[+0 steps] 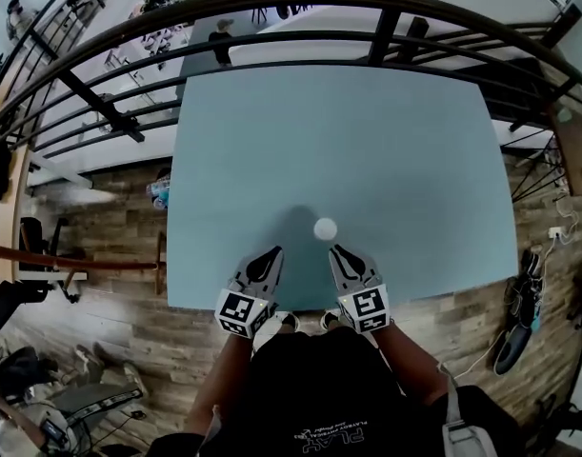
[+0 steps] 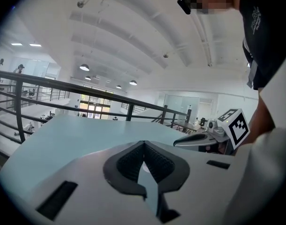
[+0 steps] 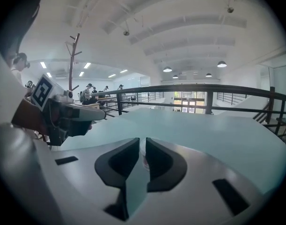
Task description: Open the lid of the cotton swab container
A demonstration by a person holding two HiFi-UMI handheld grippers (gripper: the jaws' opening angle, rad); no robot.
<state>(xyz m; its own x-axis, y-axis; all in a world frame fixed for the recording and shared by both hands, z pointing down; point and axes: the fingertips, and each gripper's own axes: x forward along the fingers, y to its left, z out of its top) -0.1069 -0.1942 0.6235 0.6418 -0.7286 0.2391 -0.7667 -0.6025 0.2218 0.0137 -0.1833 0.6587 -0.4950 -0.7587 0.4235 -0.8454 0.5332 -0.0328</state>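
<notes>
Cotton swab container (image 1: 325, 228): small, white, round; on pale blue table (image 1: 271, 141), toward table's near edge, roughly mid-width.
Left gripper (image 1: 274, 252): over table's near edge, left of mid-width; jaws pressed together, nothing between them.
Right gripper (image 1: 336, 250): over table's near edge, right of mid-width; jaws narrowed to thin slit, nothing gripped.
Black railing (image 1: 271, 8): beyond table's far edge.

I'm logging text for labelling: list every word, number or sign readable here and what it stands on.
"PLAY": appears to read so, upside down, on the person's black shirt; the smaller line by it is too small to read.
Left marker cube and right marker cube: square patterns, no letters.
Cotton swab container: no label readable.
</notes>
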